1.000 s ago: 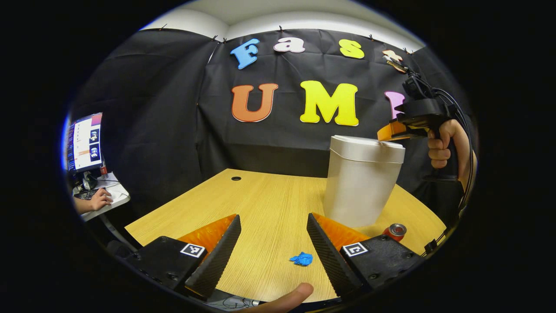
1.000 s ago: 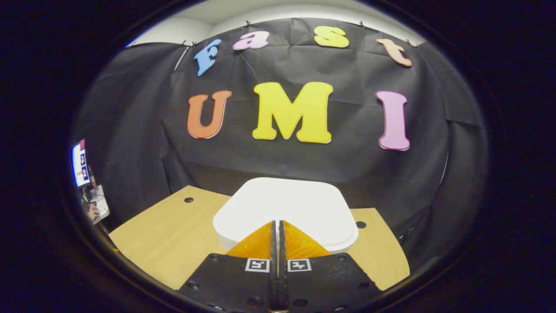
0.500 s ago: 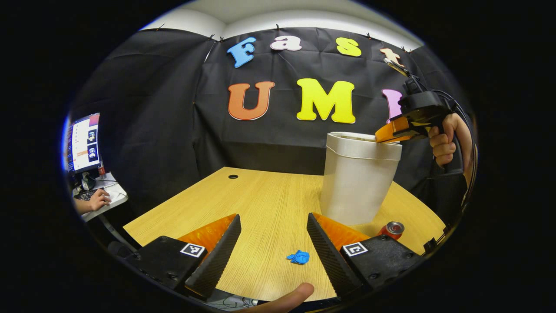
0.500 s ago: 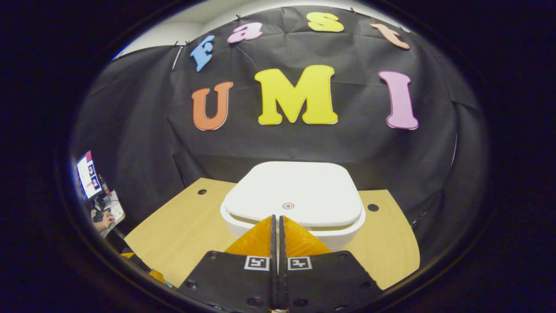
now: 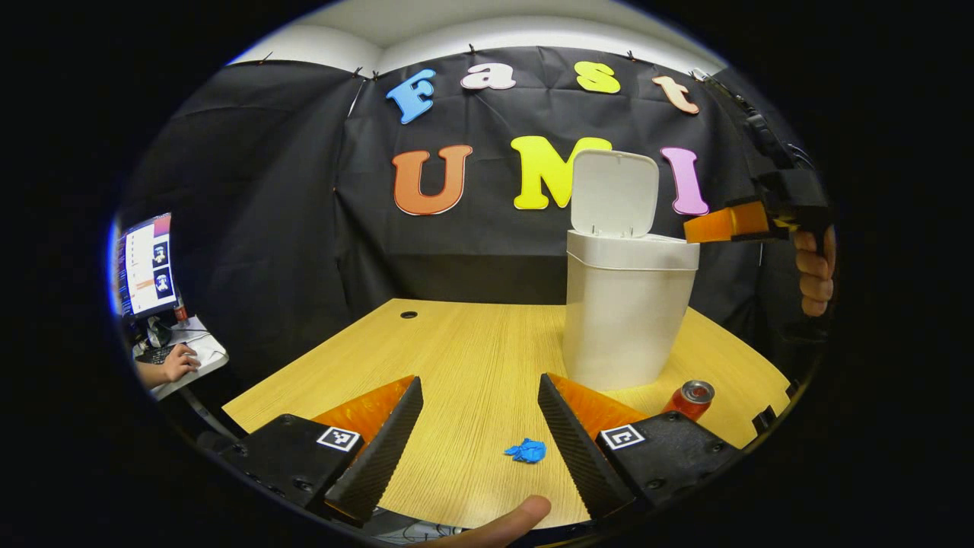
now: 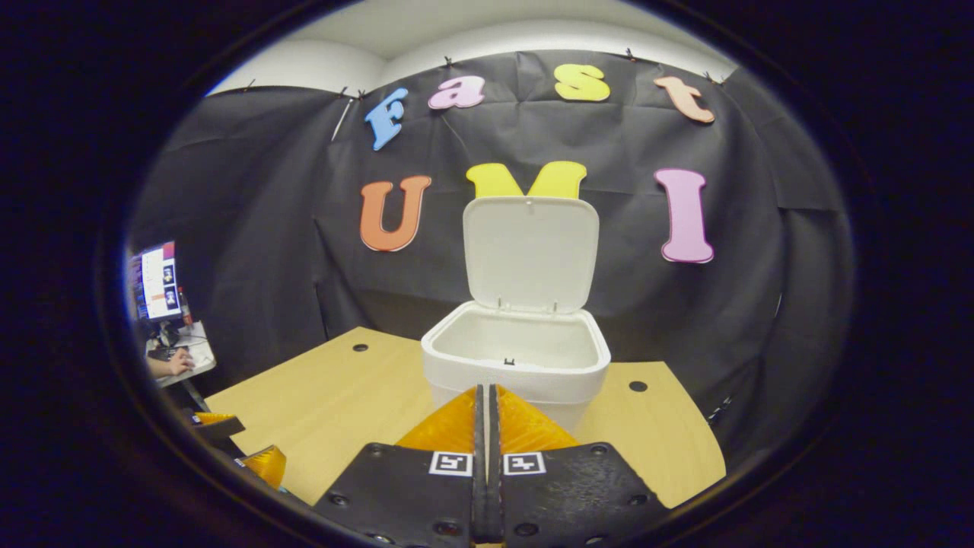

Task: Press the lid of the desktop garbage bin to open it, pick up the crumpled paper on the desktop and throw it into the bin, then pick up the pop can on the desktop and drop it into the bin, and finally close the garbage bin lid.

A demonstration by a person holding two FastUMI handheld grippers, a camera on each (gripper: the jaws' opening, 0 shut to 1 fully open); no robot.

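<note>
On woodgrain: smooth bin (image 5: 628, 320) (lid (image 5: 615, 192) upright)

The bin (image 5: 628, 320) is standing on the table (image 5: 472, 358), toward the back and the right in the left gripper view. Its lid (image 5: 615, 192) is standing up at the back of the bin, so the top is open. The pop can (image 5: 689, 399) is sitting on the table just to the right of the bin and a bit nearer. The crumpled paper (image 5: 526, 450) is lying on the table in front of the bin, between the fingers of the left gripper (image 5: 479, 441). The right gripper (image 6: 487, 426) is hanging in front of the bin's near edge.
</note>
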